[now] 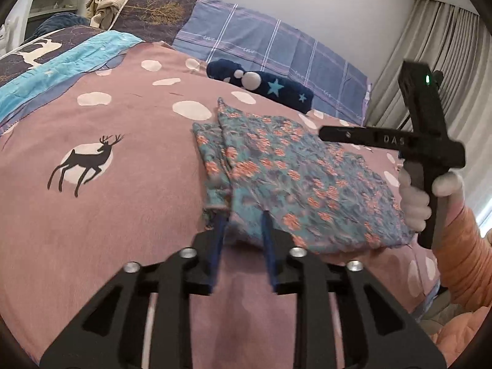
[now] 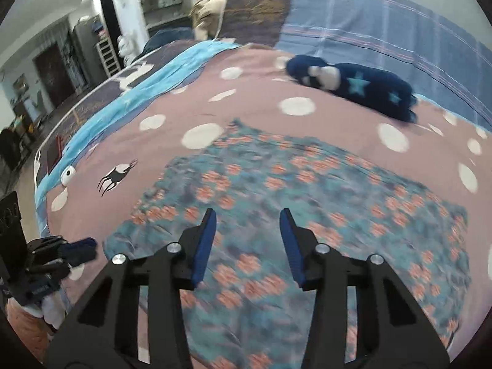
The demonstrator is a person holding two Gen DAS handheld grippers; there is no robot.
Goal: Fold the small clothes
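Left gripper [image 1: 244,215]: blue fingers [image 1: 222,226] part-way apart, tips at the near left edge of the floral cloth [image 1: 286,169]; the hem seems to run between them, but the pads do not visibly pinch it, so it reads as released, not gripping. Right gripper [image 2: 247,215]: fingers [image 2: 205,240] spread with a clear gap, hovering over the cloth's near half, nothing between them; released. In the left wrist view the right gripper's body shows upright at the cloth's far right side, held by a gloved hand [image 1: 415,198] with an orange sleeve [image 1: 464,255]. The cloth lies flat on the pink bedspread [image 1: 123,200], toward the near edge of the bed, already doubled over at least once: a second layer edge shows along its left side. A dark blue star garment [image 1: 264,84] lies well apart, further up the bed near the plaid pillow [image 1: 276,43]. Handling judgement: thin woven or crinkle cotton, very light, fully limp, no stiffness to hold a crease by itself; not slippery, not fragile. It will drape and sag from any single pinch point, and stacked layers can slide apart if only the top one is caught. Best grab: corners or hem of the short edge, both grippers level, pinching all layers together, then carry the edge across low and lay it down flat. The soft bedspread underneath may get pinched along with it, so take the hem shallow.
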